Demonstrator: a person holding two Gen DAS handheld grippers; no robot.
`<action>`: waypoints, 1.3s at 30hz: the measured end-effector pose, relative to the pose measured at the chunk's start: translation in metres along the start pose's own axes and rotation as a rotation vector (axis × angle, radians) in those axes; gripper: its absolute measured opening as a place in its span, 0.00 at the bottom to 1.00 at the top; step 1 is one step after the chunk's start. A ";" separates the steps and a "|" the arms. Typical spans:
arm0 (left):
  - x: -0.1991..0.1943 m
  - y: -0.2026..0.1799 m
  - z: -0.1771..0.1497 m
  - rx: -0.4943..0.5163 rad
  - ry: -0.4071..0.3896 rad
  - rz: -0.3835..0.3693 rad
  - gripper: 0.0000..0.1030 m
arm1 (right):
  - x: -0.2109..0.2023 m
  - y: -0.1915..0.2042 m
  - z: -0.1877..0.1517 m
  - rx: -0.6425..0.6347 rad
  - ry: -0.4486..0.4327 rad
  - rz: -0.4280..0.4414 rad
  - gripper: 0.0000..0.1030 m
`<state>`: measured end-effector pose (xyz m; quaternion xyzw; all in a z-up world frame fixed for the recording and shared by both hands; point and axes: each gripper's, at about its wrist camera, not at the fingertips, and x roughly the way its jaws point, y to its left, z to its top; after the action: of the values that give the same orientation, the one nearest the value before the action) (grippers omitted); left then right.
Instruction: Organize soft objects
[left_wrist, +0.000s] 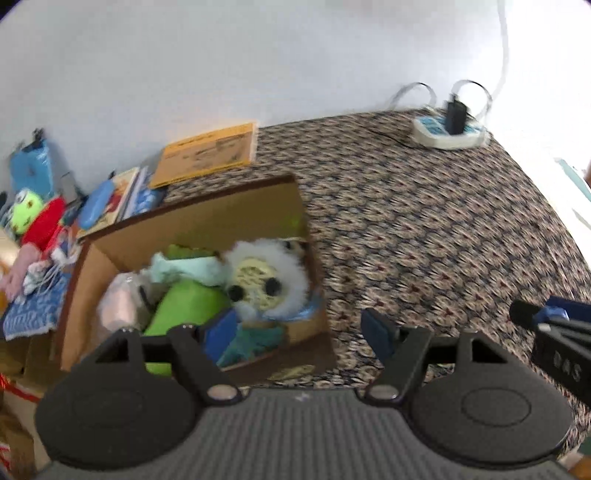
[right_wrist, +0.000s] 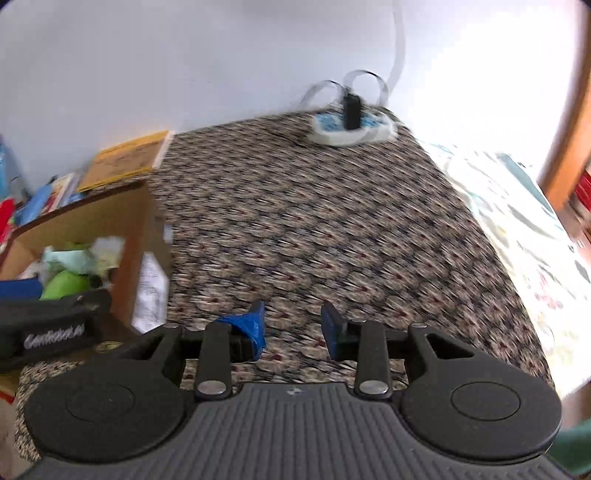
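Note:
An open cardboard box stands on the patterned cloth and holds several soft things: a fluffy white toy with black eyes, a green plush and pale mint cloth. My left gripper hangs over the box's right front corner, open and empty. The same box shows at the left of the right wrist view. My right gripper hovers over bare patterned cloth to the right of the box, its blue pads apart with nothing between them. The right gripper's body pokes in at the right edge of the left wrist view.
A white power strip with a black plug and cables sits at the far edge by the wall. Books, a yellow booklet, a lime and red plush and other clutter lie left of the box. A light floral sheet borders the cloth's right side.

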<state>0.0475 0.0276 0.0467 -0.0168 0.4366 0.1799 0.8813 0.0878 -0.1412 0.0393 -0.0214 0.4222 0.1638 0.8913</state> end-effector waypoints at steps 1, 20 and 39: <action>0.000 0.007 0.001 -0.016 0.003 0.008 0.71 | -0.002 0.007 0.002 -0.015 -0.006 0.018 0.16; 0.012 0.137 -0.013 -0.126 0.075 0.095 0.73 | 0.018 0.132 0.001 -0.129 0.055 0.154 0.17; 0.036 0.179 -0.014 -0.069 0.072 0.084 0.74 | 0.034 0.170 0.007 -0.083 0.012 0.103 0.19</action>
<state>-0.0029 0.2030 0.0328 -0.0352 0.4621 0.2309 0.8555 0.0602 0.0303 0.0351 -0.0374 0.4209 0.2267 0.8775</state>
